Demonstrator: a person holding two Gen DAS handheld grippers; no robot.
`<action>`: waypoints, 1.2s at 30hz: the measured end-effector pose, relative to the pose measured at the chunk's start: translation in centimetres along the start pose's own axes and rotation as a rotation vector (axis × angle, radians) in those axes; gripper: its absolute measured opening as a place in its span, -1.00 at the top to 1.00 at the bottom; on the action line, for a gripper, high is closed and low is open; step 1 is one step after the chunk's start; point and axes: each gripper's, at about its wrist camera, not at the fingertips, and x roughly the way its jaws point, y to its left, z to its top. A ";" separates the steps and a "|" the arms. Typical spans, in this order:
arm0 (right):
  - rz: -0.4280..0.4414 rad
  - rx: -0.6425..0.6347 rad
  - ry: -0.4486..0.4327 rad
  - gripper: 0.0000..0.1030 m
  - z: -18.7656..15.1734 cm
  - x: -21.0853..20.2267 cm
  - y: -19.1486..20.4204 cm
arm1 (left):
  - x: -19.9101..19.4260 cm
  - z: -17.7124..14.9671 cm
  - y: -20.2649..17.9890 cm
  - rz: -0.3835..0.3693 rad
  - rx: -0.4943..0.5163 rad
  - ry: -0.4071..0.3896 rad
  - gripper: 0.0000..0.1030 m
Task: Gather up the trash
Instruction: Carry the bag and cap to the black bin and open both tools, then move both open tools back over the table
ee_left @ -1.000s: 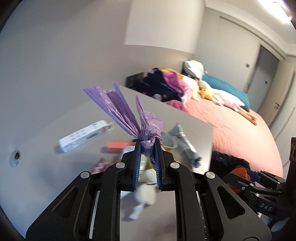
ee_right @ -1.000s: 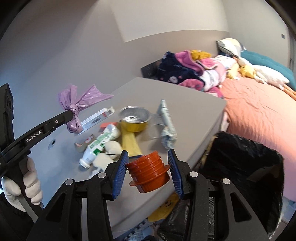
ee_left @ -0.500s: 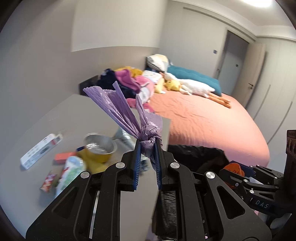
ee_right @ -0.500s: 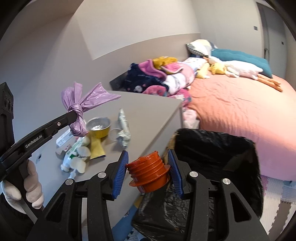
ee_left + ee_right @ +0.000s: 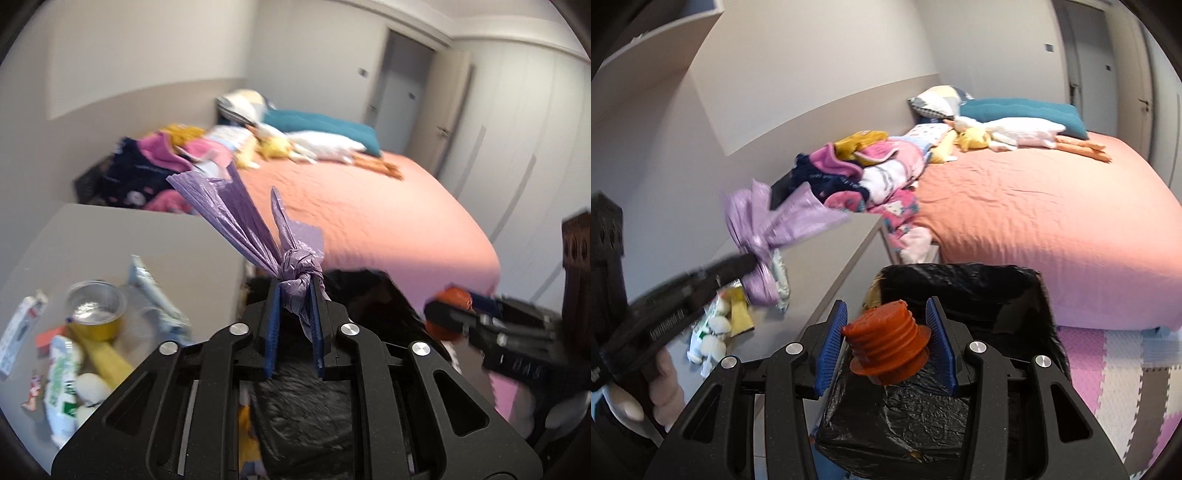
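right tool (image 5: 884,332) just widening around orange cup (image 5: 888,345), tilted, rim down, over bin (image 5: 1008,291)

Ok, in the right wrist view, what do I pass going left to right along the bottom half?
Left gripper → purple knotted bag → orange ribbed cup between the right jaws → black-lined bin → foam floor mat.
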 end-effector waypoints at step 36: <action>0.047 -0.052 -0.028 -0.58 0.5 2.0 4.9 | -2.4 -2.1 4.9 0.154 -0.024 0.015 -0.87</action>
